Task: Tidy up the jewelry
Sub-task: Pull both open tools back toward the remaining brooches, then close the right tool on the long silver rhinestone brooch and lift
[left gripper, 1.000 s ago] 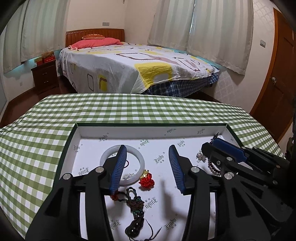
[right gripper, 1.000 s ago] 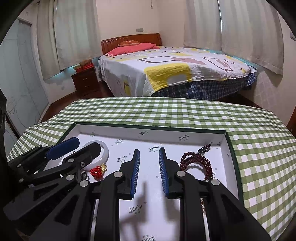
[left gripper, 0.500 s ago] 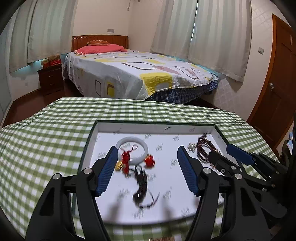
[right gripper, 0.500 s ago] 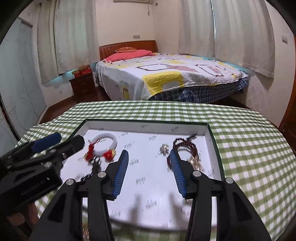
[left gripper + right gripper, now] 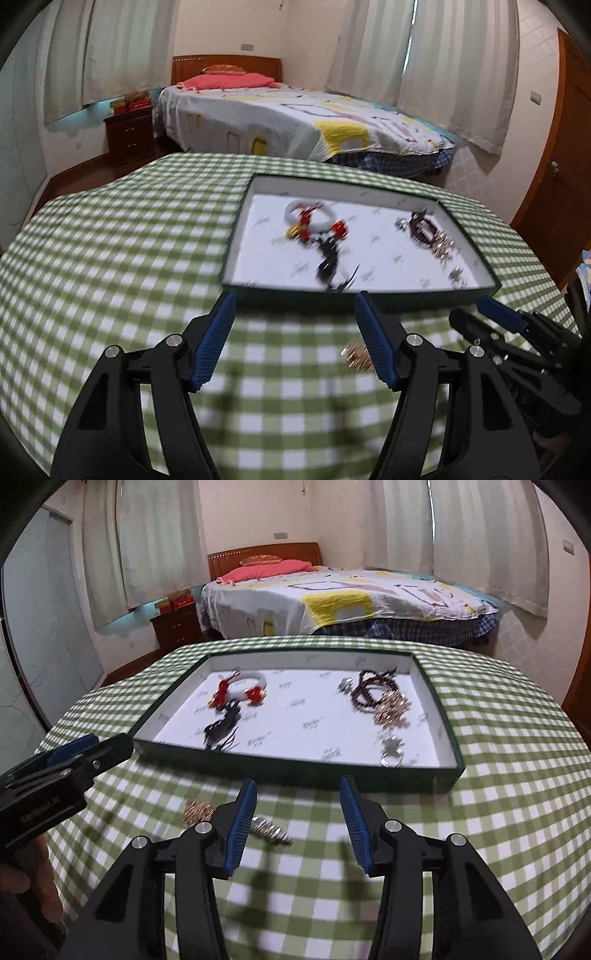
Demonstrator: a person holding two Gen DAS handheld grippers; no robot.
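Green-checked cloth around tray

left gripper: black angular frame, ribbed blue pads, silver screws | right gripper: same build | left housing at 9 o'clock in right view: white lettering, unreadable

The tray is sitting on the bench, with the bed lying beyond it at 12 o'clock. Inside the tray, the bangle is resting at 10 o'clock, the cord lying just before it; the bead bracelet is sitting at 2 o'clock, the ring at 4 o'clock. Two small pieces, a cluster and a spiral piece, are lying on the bench before the tray, at 7 o'clock.
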